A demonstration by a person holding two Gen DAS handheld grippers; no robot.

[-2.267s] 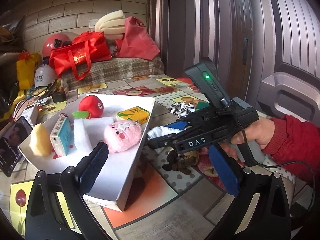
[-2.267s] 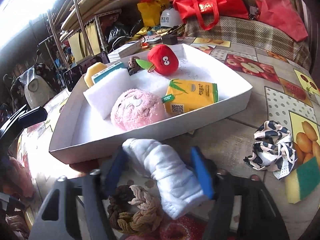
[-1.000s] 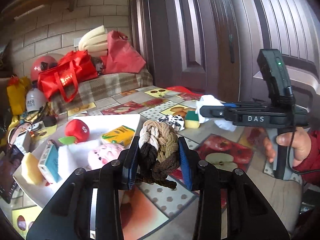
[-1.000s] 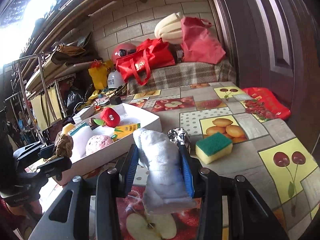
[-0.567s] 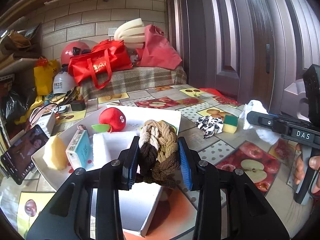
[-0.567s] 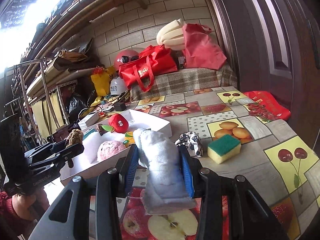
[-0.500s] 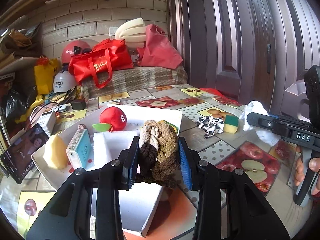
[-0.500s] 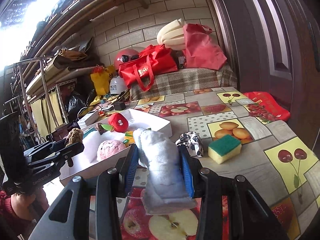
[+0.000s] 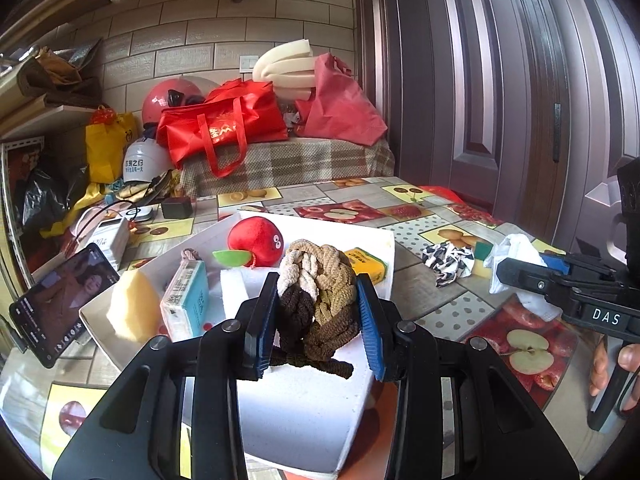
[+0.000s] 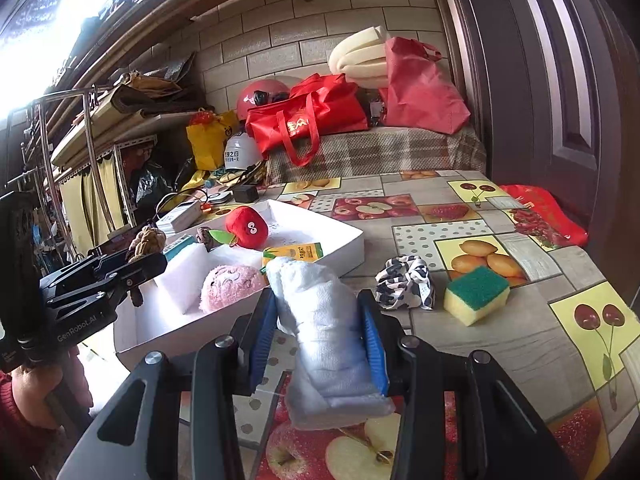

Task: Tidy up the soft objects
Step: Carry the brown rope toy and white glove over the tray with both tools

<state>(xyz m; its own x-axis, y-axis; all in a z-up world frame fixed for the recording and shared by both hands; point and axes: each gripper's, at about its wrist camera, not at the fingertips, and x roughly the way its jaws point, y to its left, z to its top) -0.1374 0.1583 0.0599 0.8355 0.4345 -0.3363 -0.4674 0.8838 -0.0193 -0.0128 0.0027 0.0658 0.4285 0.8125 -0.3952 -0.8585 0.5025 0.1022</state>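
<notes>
Beside tray (image 10: 352,246): one sponge (image 10: 476,294), one scrunchie (image 10: 406,282)

A braided brown and beige knot (image 9: 316,300) hangs above the white tray (image 9: 304,412), near its front. A rolled white towel (image 10: 324,332) is lifted over the counter (image 10: 520,332).

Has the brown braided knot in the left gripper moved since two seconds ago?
Yes. The brown braided knot was lifted off the fruit-patterned tablecloth and carried over the white tray, clamped in the jaws.
</notes>
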